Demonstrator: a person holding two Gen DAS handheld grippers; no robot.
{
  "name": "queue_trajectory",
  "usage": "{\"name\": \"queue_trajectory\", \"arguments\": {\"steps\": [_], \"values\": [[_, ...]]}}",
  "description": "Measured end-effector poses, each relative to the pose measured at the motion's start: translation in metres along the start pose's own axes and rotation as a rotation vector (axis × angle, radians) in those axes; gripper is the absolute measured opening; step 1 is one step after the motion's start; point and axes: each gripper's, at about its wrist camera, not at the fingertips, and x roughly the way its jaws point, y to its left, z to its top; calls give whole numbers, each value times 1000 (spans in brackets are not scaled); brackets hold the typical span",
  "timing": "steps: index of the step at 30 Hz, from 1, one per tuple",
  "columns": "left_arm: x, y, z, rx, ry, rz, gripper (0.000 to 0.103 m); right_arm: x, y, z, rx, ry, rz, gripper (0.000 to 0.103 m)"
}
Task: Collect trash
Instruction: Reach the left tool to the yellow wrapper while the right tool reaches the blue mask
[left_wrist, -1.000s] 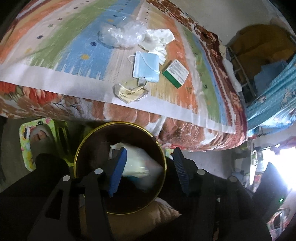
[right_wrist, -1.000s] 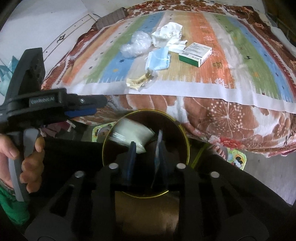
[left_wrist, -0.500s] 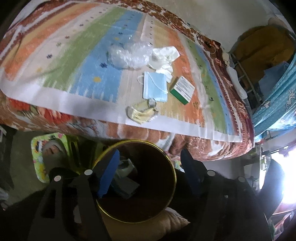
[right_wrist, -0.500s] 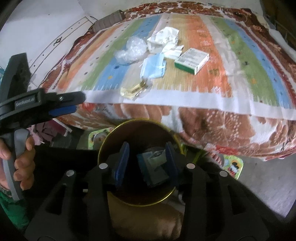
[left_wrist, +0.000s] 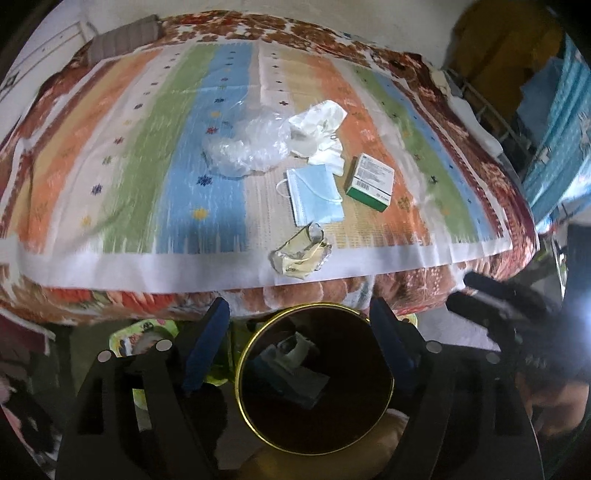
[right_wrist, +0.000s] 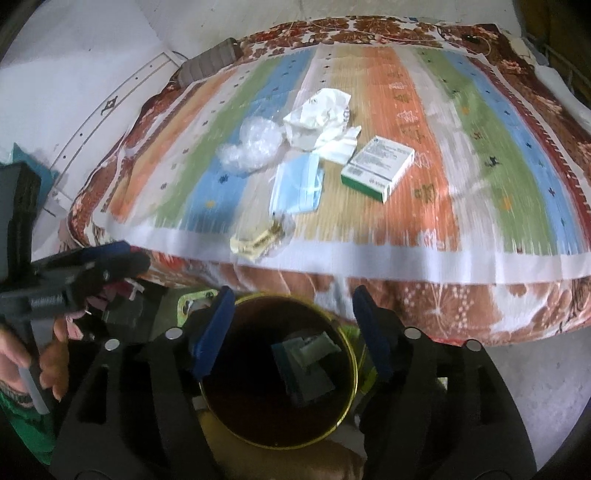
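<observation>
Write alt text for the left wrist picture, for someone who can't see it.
An open left gripper hovers over a gold-rimmed bin holding trash. Beyond, a striped bed mat carries a face mask, green-white box, clear plastic, white paper and crumpled wrapper.

The print on the box (right_wrist: 377, 167) is smeared by motion blur and cannot be read. The items lying in the bin (left_wrist: 258, 417) are sunk in shadow, and their kind cannot be told. The wrapper (right_wrist: 258, 240) is blurred to a pale smudge in the right view. The right gripper's body is cut off by the left view's right edge, and the hand beneath it is washed out by glare.
</observation>
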Motion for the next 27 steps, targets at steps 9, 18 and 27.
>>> {"name": "queue_trajectory", "arguments": {"steps": [9, 18, 27], "values": [[19, -6, 10, 201, 50, 66, 82, 20, 4, 30, -15, 0, 8, 80], [33, -30, 19, 318, 52, 50, 87, 57, -4, 62, 1, 18, -10, 83], [76, -12, 27, 309, 149, 80, 88, 94, 1, 85, -6, 20, -7, 89]]}}
